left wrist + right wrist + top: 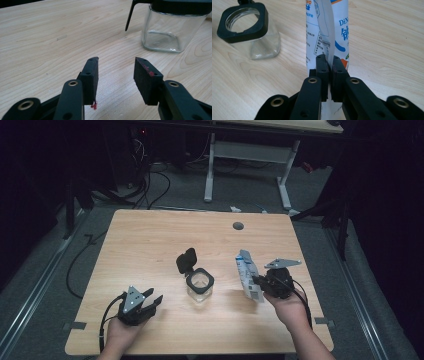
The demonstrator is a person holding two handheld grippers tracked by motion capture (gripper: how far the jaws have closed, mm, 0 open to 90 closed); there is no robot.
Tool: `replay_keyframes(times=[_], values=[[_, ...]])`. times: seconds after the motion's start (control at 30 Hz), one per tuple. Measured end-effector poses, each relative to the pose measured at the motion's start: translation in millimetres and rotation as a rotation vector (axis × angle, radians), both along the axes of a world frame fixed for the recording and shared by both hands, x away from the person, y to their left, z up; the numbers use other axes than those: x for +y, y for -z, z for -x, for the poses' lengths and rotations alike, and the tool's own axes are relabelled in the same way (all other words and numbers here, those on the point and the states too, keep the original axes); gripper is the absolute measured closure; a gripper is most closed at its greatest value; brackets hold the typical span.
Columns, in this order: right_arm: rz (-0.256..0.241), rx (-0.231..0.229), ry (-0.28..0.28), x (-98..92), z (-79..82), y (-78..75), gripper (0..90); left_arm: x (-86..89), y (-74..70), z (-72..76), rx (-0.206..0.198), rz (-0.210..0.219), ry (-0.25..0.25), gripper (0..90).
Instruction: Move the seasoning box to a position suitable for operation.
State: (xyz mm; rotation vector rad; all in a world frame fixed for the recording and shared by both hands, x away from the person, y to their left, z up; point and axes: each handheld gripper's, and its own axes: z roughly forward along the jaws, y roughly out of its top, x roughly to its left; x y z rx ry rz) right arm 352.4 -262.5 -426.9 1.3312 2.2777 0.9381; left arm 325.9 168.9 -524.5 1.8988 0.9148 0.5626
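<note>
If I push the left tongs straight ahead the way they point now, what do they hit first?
Probably the glass jar: it stands ahead and slightly to the right of the open left tongs, with bare table between. Depth is unclear, so they might pass its left side.

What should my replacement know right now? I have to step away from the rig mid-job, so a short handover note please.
Right gripper: jaws shut on the back seam of the white-and-blue pouch, held up at the table's right side.
Left gripper: jaws open, holding nothing, low over the wooden table near the front left.
Glass jar: upright mid-table between the grippers, looks empty; its black flip lid is open and tilted back.
Done: jar open, pouch picked up.
Left, likely: bring the pouch to the jar's mouth and empty it in. Whether the pouch is already opened is unclear.
</note>
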Motion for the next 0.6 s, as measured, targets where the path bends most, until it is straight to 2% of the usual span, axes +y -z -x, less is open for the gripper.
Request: replay_keyframes(times=[0.6], values=[[0.096,0.105,-0.051,2.0,15.3,-13.2,88.5,-1.5,0.2,0.4,-0.005,0.003,0.013,55.1]])
